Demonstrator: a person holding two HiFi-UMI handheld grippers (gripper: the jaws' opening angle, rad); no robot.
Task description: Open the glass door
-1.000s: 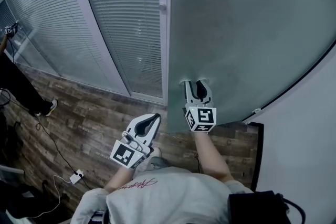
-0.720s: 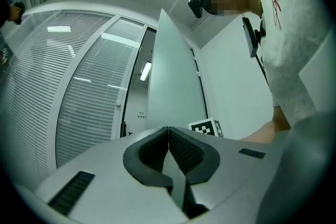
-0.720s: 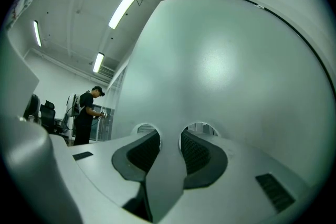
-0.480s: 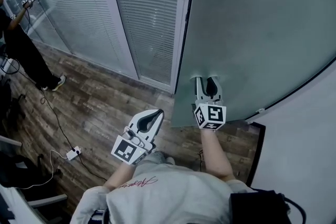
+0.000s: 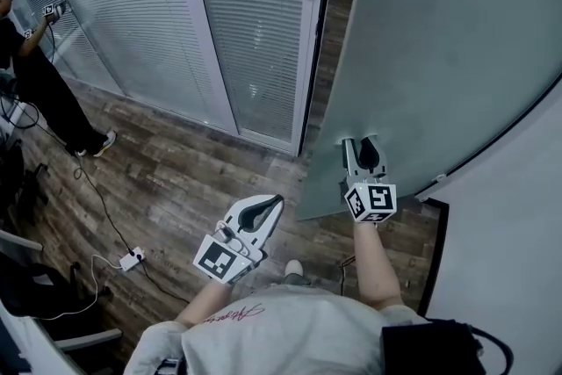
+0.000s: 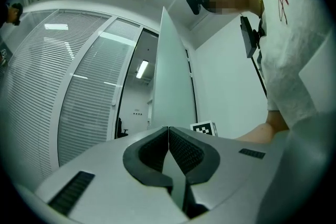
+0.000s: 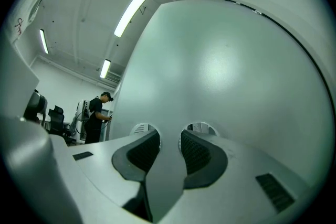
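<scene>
The frosted glass door (image 5: 439, 39) stands partly swung away from its white frame (image 5: 314, 39), and a dark opening shows between them. My right gripper (image 5: 362, 141) rests with its fingertips against the lower part of the door, jaws open, nothing between them. In the right gripper view the door (image 7: 220, 71) fills the picture ahead of the right gripper (image 7: 169, 132). My left gripper (image 5: 272, 204) hangs free over the wooden floor, shut and empty, left of the door's edge. From the left gripper (image 6: 168, 129) the door (image 6: 170, 78) is seen edge-on.
A curved glass wall with blinds (image 5: 176, 13) runs along the left. A person in dark clothes (image 5: 35, 75) stands at the far left. A cable and a small white plug (image 5: 132, 259) lie on the wooden floor. A white wall (image 5: 509, 259) closes the right.
The door has swung further away from its frame and the gap beside it has widened. Both grippers have moved along with it, the right one staying against the glass.
</scene>
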